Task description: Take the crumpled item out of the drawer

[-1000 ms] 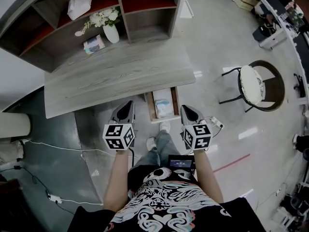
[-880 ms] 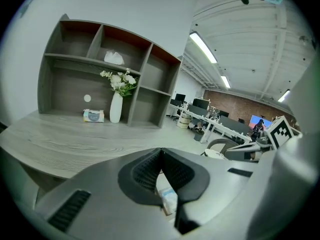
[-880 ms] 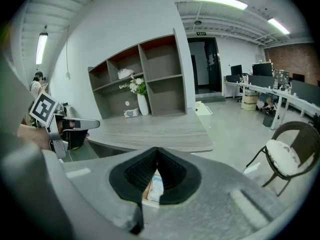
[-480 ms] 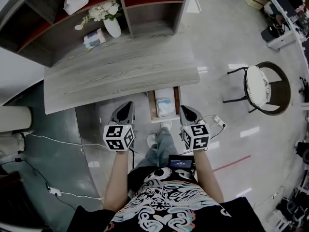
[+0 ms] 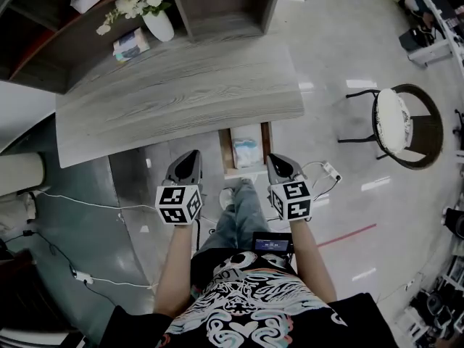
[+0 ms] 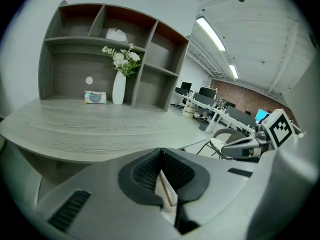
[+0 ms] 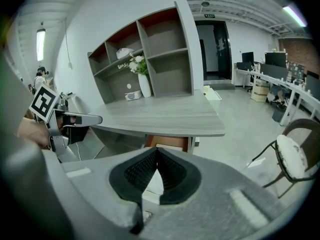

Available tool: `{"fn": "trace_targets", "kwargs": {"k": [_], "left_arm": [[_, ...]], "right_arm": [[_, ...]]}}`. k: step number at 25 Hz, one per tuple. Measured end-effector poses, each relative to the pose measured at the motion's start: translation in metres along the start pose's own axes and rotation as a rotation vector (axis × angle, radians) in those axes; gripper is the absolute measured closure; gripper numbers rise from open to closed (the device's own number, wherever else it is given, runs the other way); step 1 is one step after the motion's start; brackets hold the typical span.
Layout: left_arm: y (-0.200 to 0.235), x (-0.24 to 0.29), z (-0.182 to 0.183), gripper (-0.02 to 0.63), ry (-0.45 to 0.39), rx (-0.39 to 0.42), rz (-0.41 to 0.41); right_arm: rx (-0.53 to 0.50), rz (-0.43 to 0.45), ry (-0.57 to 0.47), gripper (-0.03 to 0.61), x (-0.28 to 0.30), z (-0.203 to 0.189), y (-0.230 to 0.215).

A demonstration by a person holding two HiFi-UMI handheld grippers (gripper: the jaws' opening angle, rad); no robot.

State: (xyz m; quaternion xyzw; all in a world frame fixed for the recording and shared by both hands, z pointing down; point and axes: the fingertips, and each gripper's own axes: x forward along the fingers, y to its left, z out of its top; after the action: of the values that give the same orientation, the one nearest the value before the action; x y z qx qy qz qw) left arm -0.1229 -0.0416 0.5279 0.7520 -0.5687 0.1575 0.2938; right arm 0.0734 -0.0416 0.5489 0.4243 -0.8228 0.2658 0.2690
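The drawer [image 5: 225, 153] stands pulled out from under the desk's front edge. A pale crumpled item [image 5: 245, 151] lies inside it. My left gripper [image 5: 193, 155] is shut and empty, to the left of the drawer and just short of the desk edge. My right gripper [image 5: 271, 159] is shut and empty too, its tips close to the drawer's front right corner. In the right gripper view the drawer [image 7: 167, 143] shows under the desk, beyond the shut right gripper [image 7: 156, 153]. In the left gripper view the left gripper [image 6: 160, 153] is shut over the drawer's side.
The grey wooden desk [image 5: 181, 93] carries a shelf unit with a white vase of flowers [image 5: 158, 25] and a tissue box [image 5: 130, 45]. A round chair [image 5: 399, 125] stands to the right. A power strip [image 5: 330, 171] and cables lie on the floor by the person's feet.
Both grippers stay shut. The head view has shifted a little, and the right gripper has edged slightly closer to the drawer's front.
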Motion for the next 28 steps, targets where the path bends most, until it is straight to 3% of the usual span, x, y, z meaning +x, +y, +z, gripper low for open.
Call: {"fn": "trace_targets", "kwargs": {"k": [8, 28], "left_arm": [[-0.008, 0.022, -0.036, 0.614, 0.077, -0.013, -0.053], [-0.006, 0.068, -0.106, 0.614, 0.249, -0.001, -0.045]], "right_arm": [[-0.006, 0.029, 0.091, 0.574, 0.019, -0.030, 0.000], [-0.108, 0.091, 0.271, 0.574, 0.068, -0.080, -0.009]]}}
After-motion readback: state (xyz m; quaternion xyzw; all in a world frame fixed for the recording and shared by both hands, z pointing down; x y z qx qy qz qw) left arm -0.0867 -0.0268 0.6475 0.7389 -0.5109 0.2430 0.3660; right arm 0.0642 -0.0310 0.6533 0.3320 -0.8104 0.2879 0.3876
